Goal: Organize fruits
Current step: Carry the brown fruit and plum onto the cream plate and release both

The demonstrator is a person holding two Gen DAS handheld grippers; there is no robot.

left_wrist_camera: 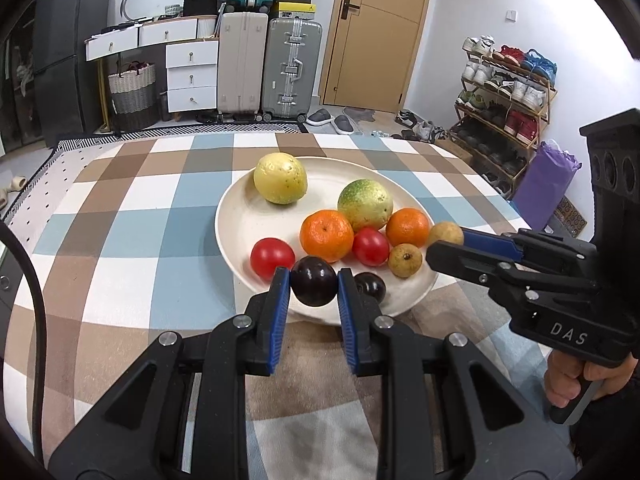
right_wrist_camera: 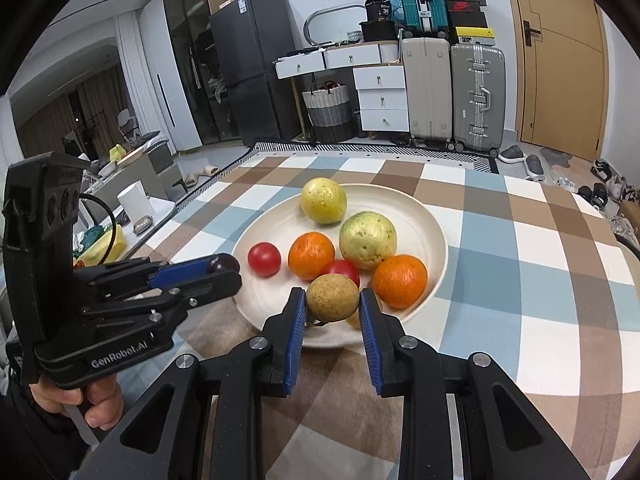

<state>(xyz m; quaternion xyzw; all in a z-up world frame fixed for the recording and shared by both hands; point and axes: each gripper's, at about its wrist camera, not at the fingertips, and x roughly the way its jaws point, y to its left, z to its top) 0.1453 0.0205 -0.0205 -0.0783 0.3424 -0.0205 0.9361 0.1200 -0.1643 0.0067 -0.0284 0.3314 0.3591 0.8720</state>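
Note:
A cream plate [left_wrist_camera: 248, 216] [right_wrist_camera: 280, 224] on the checked tablecloth holds two yellow-green guavas [left_wrist_camera: 281, 178] [left_wrist_camera: 365, 205], two oranges [left_wrist_camera: 326, 235] [left_wrist_camera: 408, 227], two red tomatoes [left_wrist_camera: 272, 257] [left_wrist_camera: 370, 246], a dark plum [left_wrist_camera: 371, 286] and a small brown fruit [left_wrist_camera: 405, 260]. My left gripper [left_wrist_camera: 313, 286] is shut on a dark plum [left_wrist_camera: 313, 286] at the plate's near rim. My right gripper [right_wrist_camera: 332, 304] is shut on a brown round fruit [right_wrist_camera: 332, 298] over the plate's near edge; another small fruit [right_wrist_camera: 354, 320] sits partly hidden behind it.
The table [left_wrist_camera: 132, 216] carries a blue, brown and white checked cloth. Beyond it stand suitcases [left_wrist_camera: 268, 68], white drawers [left_wrist_camera: 192, 76], a woven basket [left_wrist_camera: 132, 96], a shoe rack [left_wrist_camera: 504, 92] and a door [left_wrist_camera: 380, 32]. A fridge [right_wrist_camera: 248, 68] stands at the left.

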